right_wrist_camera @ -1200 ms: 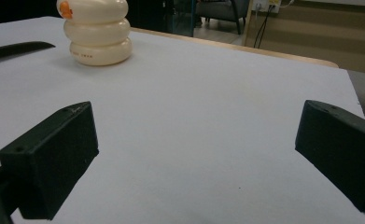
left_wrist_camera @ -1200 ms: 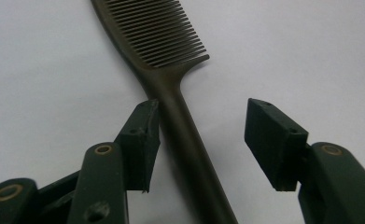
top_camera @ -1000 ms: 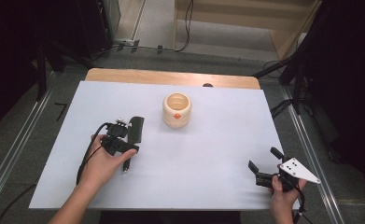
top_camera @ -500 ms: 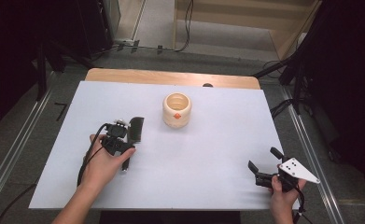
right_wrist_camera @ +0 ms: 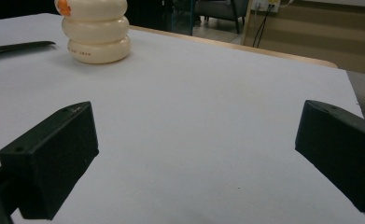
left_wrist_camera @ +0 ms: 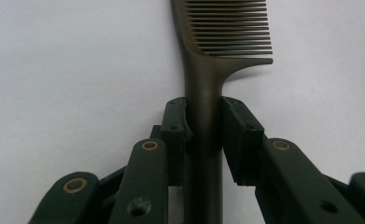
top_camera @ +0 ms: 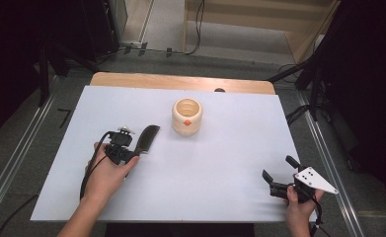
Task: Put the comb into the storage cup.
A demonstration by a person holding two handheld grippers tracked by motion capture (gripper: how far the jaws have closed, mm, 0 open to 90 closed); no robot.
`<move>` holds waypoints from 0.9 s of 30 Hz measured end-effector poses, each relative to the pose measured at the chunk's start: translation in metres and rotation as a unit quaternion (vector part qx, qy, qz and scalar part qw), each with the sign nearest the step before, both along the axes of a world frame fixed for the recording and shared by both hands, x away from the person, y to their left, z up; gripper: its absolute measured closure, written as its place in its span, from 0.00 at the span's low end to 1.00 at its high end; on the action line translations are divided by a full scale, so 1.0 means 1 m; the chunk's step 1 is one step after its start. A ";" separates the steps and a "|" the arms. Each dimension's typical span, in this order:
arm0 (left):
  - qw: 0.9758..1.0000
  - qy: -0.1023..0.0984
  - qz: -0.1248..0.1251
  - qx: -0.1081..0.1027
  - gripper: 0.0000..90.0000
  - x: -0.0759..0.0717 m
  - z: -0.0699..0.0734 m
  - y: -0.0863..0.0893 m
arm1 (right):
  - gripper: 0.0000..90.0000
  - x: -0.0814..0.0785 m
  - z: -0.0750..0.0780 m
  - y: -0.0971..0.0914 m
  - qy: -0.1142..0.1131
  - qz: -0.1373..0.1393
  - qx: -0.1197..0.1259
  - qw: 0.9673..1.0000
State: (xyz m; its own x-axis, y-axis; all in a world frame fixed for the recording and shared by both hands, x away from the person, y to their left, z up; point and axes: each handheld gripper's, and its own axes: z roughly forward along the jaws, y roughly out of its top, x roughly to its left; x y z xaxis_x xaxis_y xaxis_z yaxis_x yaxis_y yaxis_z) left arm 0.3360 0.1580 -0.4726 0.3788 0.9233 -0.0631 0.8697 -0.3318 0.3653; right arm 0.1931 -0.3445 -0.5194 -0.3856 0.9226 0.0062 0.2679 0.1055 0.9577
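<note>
Left claw (left_wrist_camera: 203, 126) has just closed onto the comb (left_wrist_camera: 208, 70) beside the cream cup (top_camera: 186, 116).

Even overhead light falls bright on the white counter (top_camera: 220, 163); the room around the counter is dark. The comb (left_wrist_camera: 217, 56) casts a soft shadow. Nearby jaws look slightly blurred.

A cream ribbed cup (top_camera: 186, 116) with a small orange mark on its side stands upright on a white tabletop (top_camera: 220, 163), toward the far middle. A strip of bare wood (top_camera: 180, 82) shows along the far edge.
</note>
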 end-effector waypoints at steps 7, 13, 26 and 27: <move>1.000 -0.005 -0.005 -0.017 0.81 -0.001 -0.001 0.004 | 0.00 0.000 0.000 0.000 0.000 0.001 0.000 1.000; 0.999 -0.014 -0.008 -0.028 0.81 -0.003 -0.002 0.008 | 0.00 -0.001 0.000 0.001 0.000 -0.001 -0.003 1.000; 0.994 -0.079 -0.015 -0.072 0.81 -0.015 0.003 0.016 | 0.00 0.000 0.002 0.000 0.004 -0.001 0.004 1.000; 0.993 -0.089 -0.016 -0.074 0.81 -0.016 0.006 0.017 | 0.00 0.000 0.003 0.000 0.004 -0.001 0.004 1.000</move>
State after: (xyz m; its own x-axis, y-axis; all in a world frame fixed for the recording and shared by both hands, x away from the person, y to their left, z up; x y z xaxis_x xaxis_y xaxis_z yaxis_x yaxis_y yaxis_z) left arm 0.3195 0.1750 -0.4671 0.4249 0.8963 -0.1266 0.7765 -0.2890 0.5599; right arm 0.1935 -0.3449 -0.5166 -0.3837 0.9233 0.0173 0.2757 0.0966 0.9564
